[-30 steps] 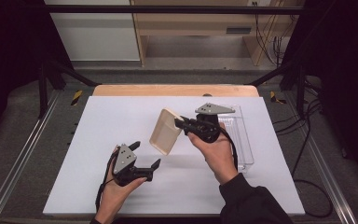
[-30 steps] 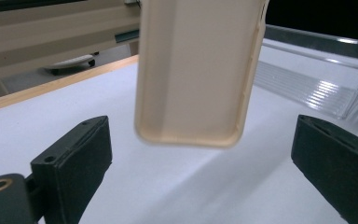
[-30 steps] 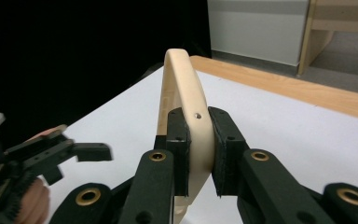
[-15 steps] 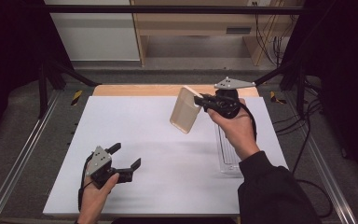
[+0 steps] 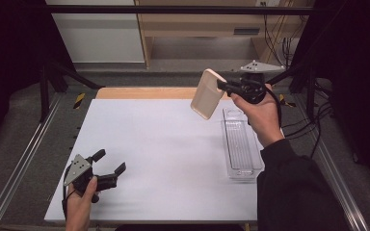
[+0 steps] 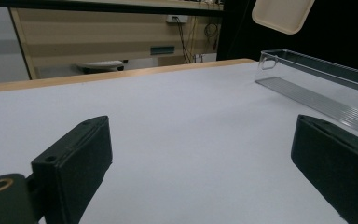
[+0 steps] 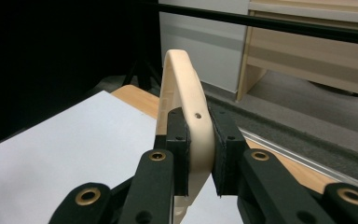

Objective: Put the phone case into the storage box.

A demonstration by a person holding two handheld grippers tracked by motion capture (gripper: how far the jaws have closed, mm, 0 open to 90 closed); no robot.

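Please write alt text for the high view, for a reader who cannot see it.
The right gripper holds a cream lid in the air, above the far end of a clear tray on a white table. The left gripper, jaws open and empty, is low near the table's front left corner.

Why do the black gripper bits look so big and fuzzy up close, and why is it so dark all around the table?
Left gripper view: the gripper's pads sit close to the lens, so they look big and soft, while the clear tray farther off looks sharper. Right gripper view: the lower part of the beige lid blurs slightly. High view: light falls on the white table; the surroundings stay black.
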